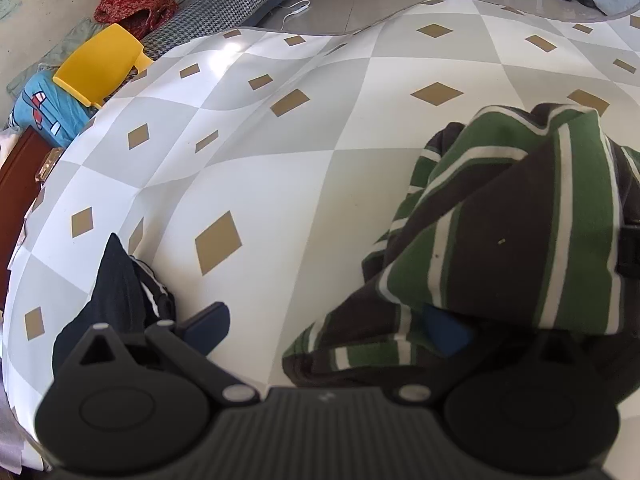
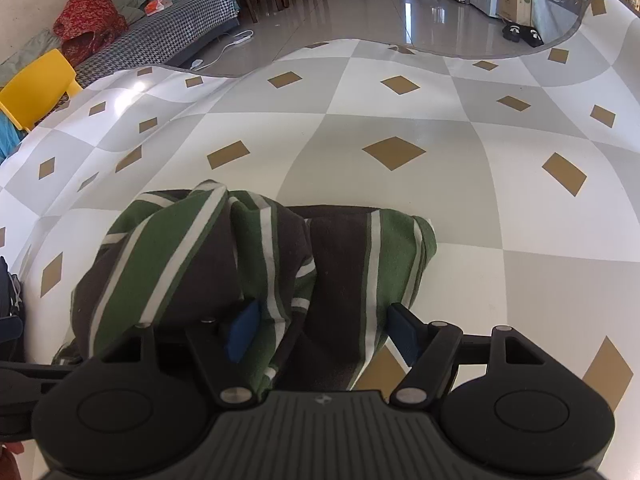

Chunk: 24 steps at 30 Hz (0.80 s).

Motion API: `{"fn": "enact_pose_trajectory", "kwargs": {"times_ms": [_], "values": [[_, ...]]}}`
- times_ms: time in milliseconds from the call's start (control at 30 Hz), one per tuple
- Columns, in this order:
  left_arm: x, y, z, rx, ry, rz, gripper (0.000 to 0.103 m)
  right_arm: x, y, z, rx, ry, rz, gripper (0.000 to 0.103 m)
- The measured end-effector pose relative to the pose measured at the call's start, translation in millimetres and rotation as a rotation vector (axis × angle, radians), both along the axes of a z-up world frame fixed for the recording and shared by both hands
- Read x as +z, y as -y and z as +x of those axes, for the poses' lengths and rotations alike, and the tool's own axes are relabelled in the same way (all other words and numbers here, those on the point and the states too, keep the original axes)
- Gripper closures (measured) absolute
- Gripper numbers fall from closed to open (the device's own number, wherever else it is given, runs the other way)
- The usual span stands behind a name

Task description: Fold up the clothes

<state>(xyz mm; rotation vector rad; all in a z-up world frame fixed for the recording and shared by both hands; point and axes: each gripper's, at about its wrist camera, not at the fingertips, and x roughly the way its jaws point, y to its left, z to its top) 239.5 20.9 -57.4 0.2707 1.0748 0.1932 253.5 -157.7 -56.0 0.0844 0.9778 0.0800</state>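
Nearest the lens in the right wrist view, the right gripper [image 2: 322,330] stands with its jaws wide apart, and a fold of the striped shirt [image 2: 256,264] runs between them; the left blue pad [image 2: 242,330] lies against the cloth, while the right one sits at the fold's edge, and whether it presses cannot be told. A small pale mark is moulded on the gripper's ribbed body, too small to read, and no other writing can be made out. In the left wrist view the left gripper [image 1: 326,330] is also spread wide: its left finger [image 1: 208,326] hangs over bare mat beside a dark blue garment [image 1: 116,292], and its right pad [image 1: 444,332] is tucked under a hanging fold of the shirt [image 1: 520,232], so a grip cannot be confirmed. The shirt, striped green, brown and white, lies bunched on the checked mat [image 2: 400,200] with gold diamonds, toward its near edge, well away from its wavy far edge. Beyond the mat's left side stand a yellow chair [image 1: 100,64] and a sofa [image 2: 176,32] with a red cloth [image 2: 88,20] on it.
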Motion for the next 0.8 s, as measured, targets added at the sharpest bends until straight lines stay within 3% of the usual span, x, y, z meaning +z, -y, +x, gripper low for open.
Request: {"fn": "enact_pose_trajectory", "kwargs": {"times_ms": [333,800], "values": [[-2.2,9.5,-13.5,-0.057,-0.012,-0.042,0.0,8.8,-0.2,-29.4,0.056,-0.057,-0.148,0.034],[-0.4,43.4,-47.7,-0.192,-0.022,-0.051,0.0,16.3,25.5,-92.6,0.083,-0.135,-0.215,0.034]]}}
